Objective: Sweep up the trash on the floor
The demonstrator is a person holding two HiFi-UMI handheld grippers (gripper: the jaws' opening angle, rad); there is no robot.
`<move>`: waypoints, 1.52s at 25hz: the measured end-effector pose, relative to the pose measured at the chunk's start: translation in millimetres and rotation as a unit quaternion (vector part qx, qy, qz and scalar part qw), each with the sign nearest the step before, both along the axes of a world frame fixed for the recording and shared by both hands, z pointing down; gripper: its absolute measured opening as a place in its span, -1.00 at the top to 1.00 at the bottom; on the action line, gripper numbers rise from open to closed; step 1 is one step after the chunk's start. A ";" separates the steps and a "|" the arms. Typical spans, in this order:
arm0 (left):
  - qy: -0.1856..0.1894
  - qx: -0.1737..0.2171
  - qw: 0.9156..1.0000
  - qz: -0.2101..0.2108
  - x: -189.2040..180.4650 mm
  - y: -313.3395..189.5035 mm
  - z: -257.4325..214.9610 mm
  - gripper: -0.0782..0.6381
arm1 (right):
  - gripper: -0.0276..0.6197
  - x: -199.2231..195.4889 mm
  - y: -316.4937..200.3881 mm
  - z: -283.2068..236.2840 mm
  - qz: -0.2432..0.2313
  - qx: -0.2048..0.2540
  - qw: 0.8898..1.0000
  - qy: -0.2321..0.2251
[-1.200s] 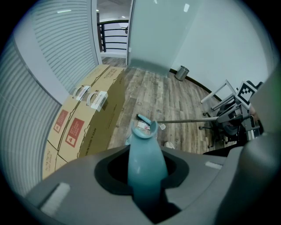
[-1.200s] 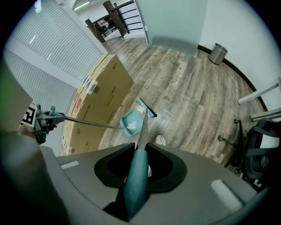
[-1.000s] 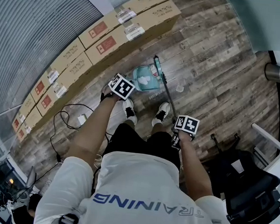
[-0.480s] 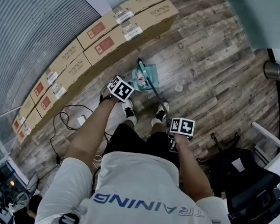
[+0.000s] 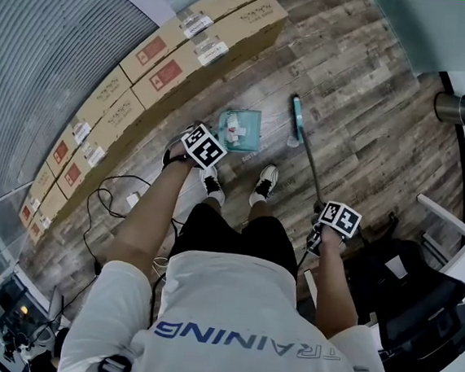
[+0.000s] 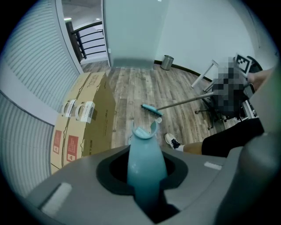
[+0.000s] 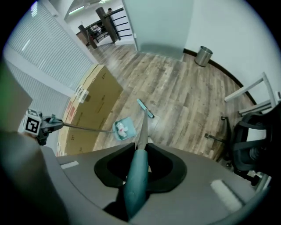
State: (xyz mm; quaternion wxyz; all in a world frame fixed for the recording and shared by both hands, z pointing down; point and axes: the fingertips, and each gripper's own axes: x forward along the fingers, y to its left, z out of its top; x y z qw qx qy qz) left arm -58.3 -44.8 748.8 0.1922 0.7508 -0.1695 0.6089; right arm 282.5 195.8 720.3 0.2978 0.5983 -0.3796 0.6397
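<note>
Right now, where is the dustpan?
Head view: the dustpan sits near centre, between the boxes and the broom head, just ahead of the shoes.

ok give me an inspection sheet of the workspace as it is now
surface: wood plank floor, one pale scrap beside the broom head
job's things: teal dustpan holding white trash; broom head apart from it
clutter: cardboard boxes along the wall
grippers: left gripper fingers, just closing further, grip the dustpan handle; right gripper shut on the broom handle
cables: black cable loose on the floor
surroundings: metal bin, black chair
</note>
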 end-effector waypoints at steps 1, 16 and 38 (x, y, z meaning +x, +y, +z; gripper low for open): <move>0.000 -0.001 1.000 -0.001 0.2 -0.3 0.1 0.54 | 0.58 16.7 1.9 1.3 0.010 -0.004 1.000 0.017; -0.003 0.002 1.000 -0.002 1.7 1.6 -0.3 0.54 | 0.59 24.4 11.9 42.3 0.000 -0.079 0.994 0.081; 0.001 0.005 1.000 -0.003 2.8 0.0 0.0 0.54 | 0.58 -132.9 -14.0 28.8 -0.006 -0.045 0.995 -0.094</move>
